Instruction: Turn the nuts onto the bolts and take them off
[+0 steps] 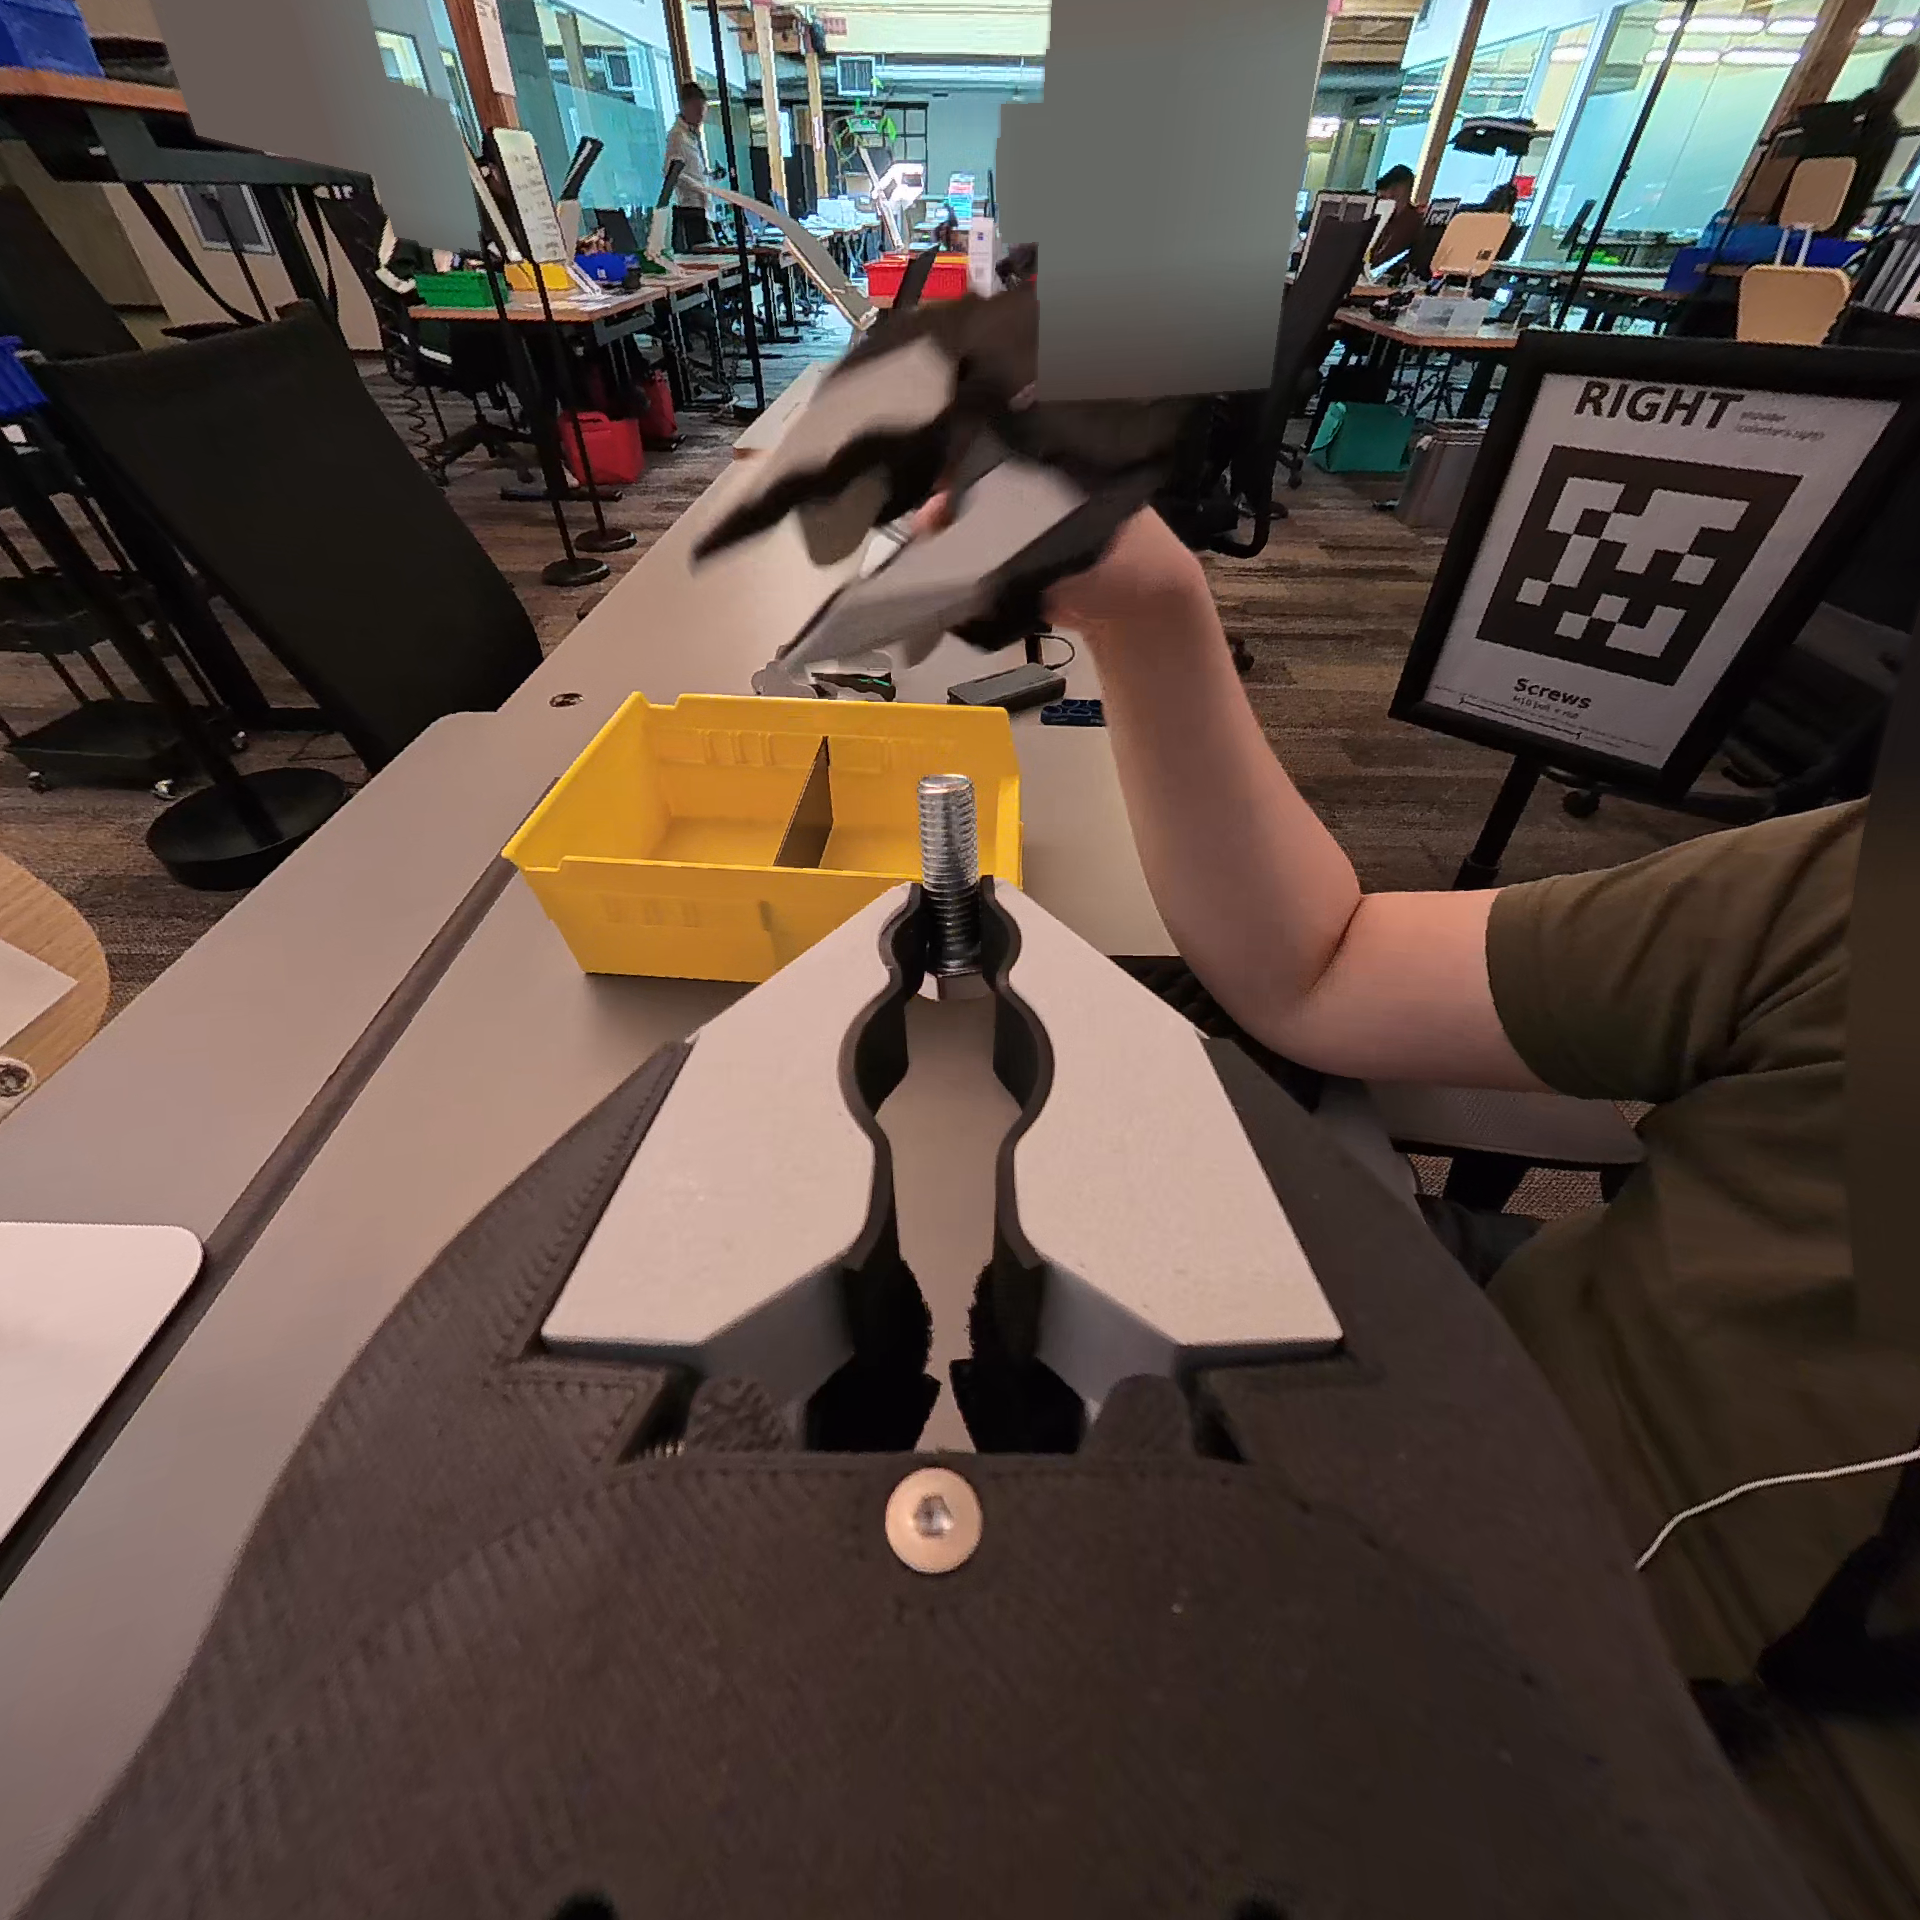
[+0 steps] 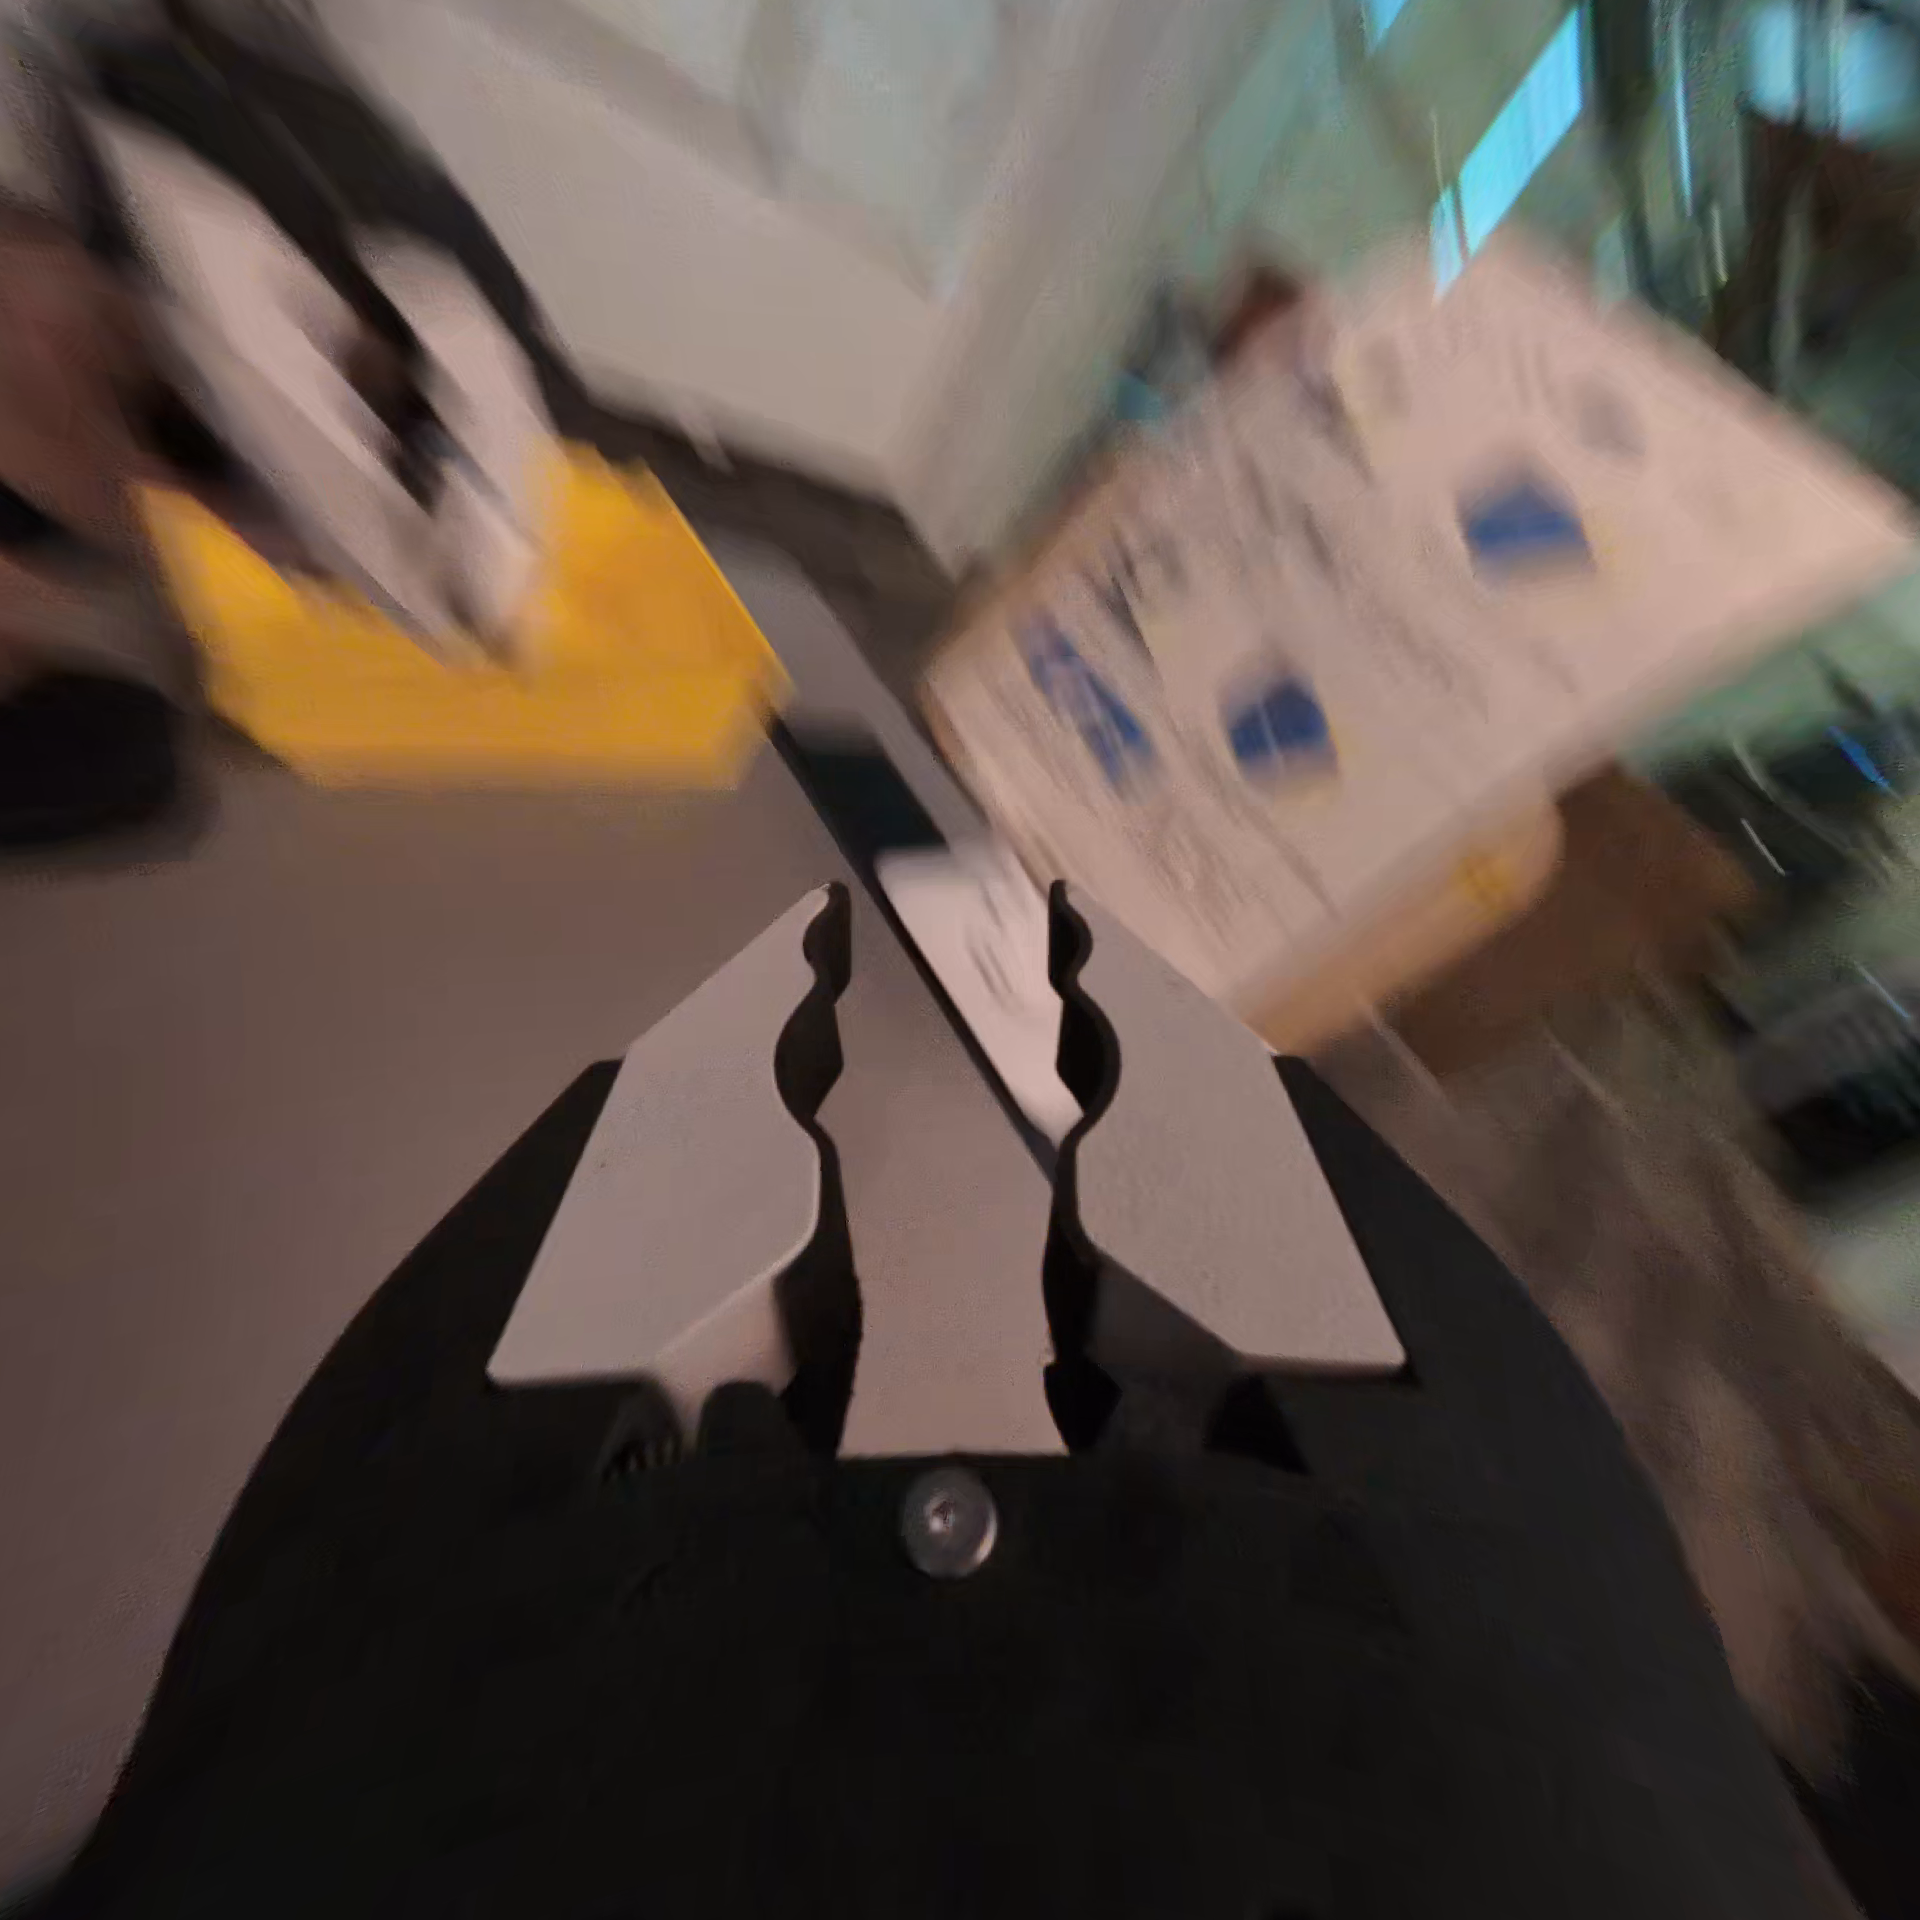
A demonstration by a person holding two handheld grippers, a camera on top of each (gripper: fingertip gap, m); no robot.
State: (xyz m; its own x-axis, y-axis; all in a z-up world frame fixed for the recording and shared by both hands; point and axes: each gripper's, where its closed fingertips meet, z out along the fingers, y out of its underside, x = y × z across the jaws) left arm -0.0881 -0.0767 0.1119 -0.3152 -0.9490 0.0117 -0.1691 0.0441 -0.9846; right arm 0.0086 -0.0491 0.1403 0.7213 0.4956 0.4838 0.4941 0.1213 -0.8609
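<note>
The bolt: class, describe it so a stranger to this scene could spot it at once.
Find the yellow divided bin on the grey table. Just in front of it the left hand-held gripper is clamped on a silver bolt. It stands upright, threaded end up and bare of any nut, the only shiny metal piece by the bin.

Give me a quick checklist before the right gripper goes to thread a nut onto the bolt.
1. Bolt clamped in the left gripper, threads pointing out past the fingertips: ok.
2. Bolt threads bare, no nut on them: ok.
3. Right gripper open: ok.
4. Nut in the right gripper: not ok, nothing between its fingers.
5. Nuts available in the yellow bin: cannot tell, the visible floor looks bare and the bolt hides part of it.
6. Right wrist view sharp enough to aim: not ok, heavily blurred.
</note>
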